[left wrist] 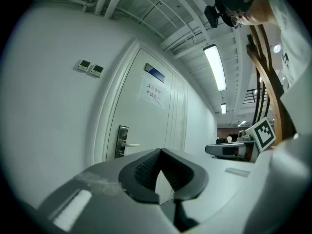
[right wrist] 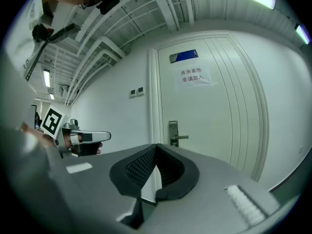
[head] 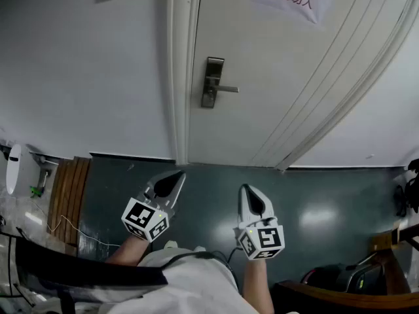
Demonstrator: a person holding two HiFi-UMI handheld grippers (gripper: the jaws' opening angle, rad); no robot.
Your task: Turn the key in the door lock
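Two tools: left hand-held gripper point(head: 175, 177) and right hand-held gripper point(head: 249, 191), both closed and empty, well apart from door point(head: 281, 90).
Door lock point(head: 212, 82): at left edge of door; no key visible.
Progress: nothing done yet.

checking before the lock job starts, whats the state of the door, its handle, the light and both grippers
white panelled door, closed
silver lever handle, level, not pressed down
long ceiling strip light, on
left gripper, shut, nothing between the jaws
right gripper, shut, nothing between the jaws
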